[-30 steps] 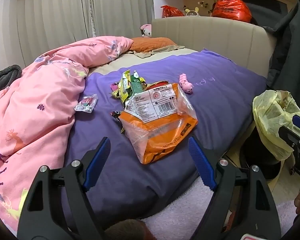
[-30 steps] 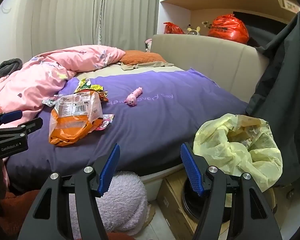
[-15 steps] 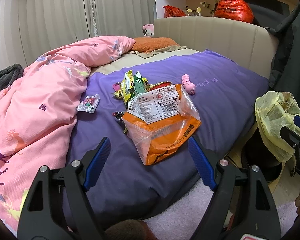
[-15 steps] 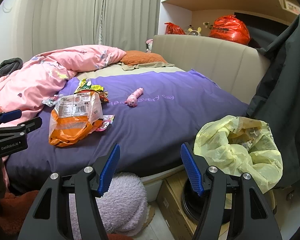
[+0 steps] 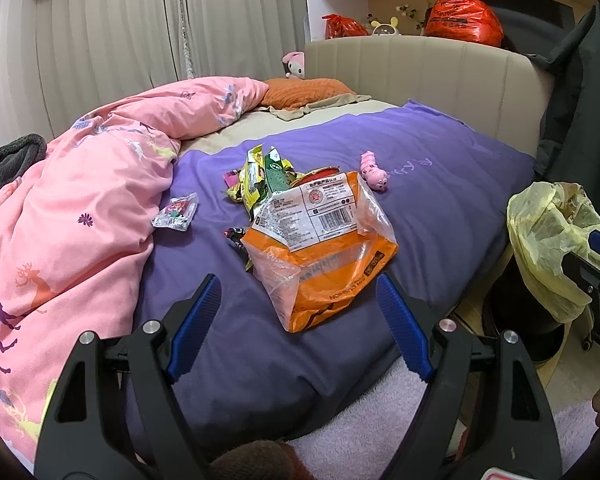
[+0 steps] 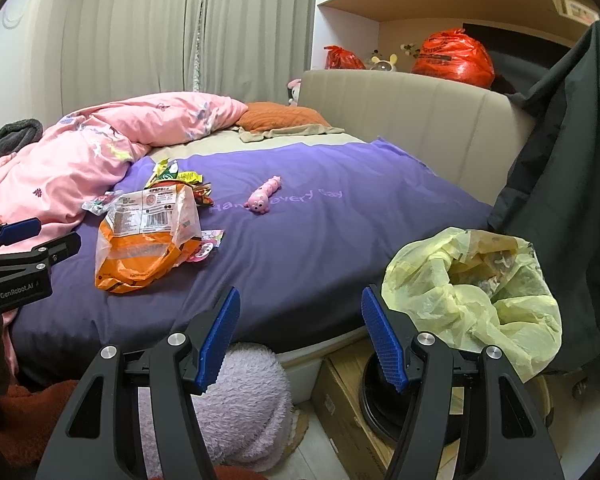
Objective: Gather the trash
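A large orange and clear snack bag (image 5: 320,248) lies on the purple bed cover (image 5: 440,208), also in the right wrist view (image 6: 144,240). Behind it lie yellow-green wrappers (image 5: 260,176) and to its left a small clear packet (image 5: 176,212). A small pink wrapper (image 6: 206,246) lies by the bag. A yellow trash bag (image 6: 472,304) lines a bin beside the bed, also in the left wrist view (image 5: 548,236). My left gripper (image 5: 298,324) is open and empty, just short of the orange bag. My right gripper (image 6: 298,340) is open and empty, left of the trash bag.
A pink duvet (image 5: 72,216) covers the bed's left side. A pink caterpillar toy (image 6: 264,198) lies on the purple cover. A fluffy lilac cushion (image 6: 240,396) sits on the floor below the bed edge. A dark jacket (image 6: 568,184) hangs at right. Red bags (image 6: 452,58) sit on the headboard shelf.
The left gripper has pulled back and lifted slightly, so the orange bag sits a little higher in its view. The right gripper is almost still. Both stay open.
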The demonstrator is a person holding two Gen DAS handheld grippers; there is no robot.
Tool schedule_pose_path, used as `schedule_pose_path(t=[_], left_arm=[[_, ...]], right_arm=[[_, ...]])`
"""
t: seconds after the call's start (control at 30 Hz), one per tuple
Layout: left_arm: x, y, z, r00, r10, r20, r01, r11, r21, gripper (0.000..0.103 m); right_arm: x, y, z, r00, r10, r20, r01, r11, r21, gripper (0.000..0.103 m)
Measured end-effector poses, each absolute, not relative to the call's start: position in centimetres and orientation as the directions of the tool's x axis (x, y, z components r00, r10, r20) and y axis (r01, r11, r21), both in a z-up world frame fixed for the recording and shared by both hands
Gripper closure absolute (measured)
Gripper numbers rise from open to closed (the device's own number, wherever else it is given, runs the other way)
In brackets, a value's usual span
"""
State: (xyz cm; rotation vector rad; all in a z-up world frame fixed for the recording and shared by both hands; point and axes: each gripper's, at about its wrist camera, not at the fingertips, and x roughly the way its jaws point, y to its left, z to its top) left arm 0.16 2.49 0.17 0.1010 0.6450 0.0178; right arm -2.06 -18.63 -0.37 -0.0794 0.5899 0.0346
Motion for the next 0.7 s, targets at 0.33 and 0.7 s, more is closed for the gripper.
schedule_pose_path(t=[0.33,0.7], left_arm=[[-0.05,2.21,0.29,0.803,0.046,-0.594,0.021,0.994,0.107,0.027],[-0.07,2.2,0.26,0.803,0.045,-0.595,0.022,0.994,0.105,0.027]], right_arm=[[-2.28,-19.2,-0.2,0.833,0.008,-0.554,-0.044,0.998,-0.052,0.043],[-2.32,-19.37,-0.11,0.835,0.008,-0.551,-0.044,0.998,-0.053,0.043]])
